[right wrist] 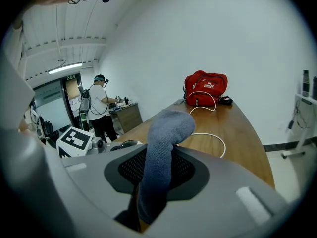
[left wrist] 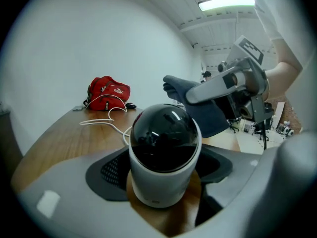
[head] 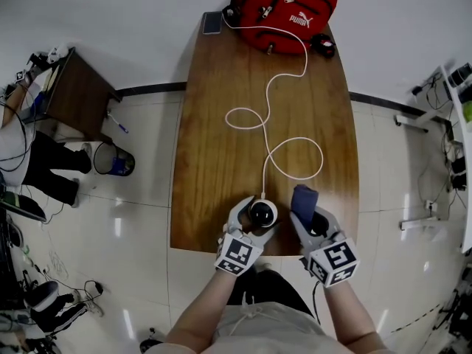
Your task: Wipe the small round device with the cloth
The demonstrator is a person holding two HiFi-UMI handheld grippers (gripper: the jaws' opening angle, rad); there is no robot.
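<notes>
A wooden table [head: 221, 161] runs from near to the far white wall [head: 133, 21] over a white tiled floor [head: 140, 220]. At left stands a small brown cabinet [head: 77, 94], a bin [head: 112, 158] near it; a strip light [left wrist: 225, 3] glows overhead

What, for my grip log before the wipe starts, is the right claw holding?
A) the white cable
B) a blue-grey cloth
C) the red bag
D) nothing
B: in the right gripper view the blue-grey cloth stands pinched between the jaws of the right claw, its free end sticking up.
</notes>
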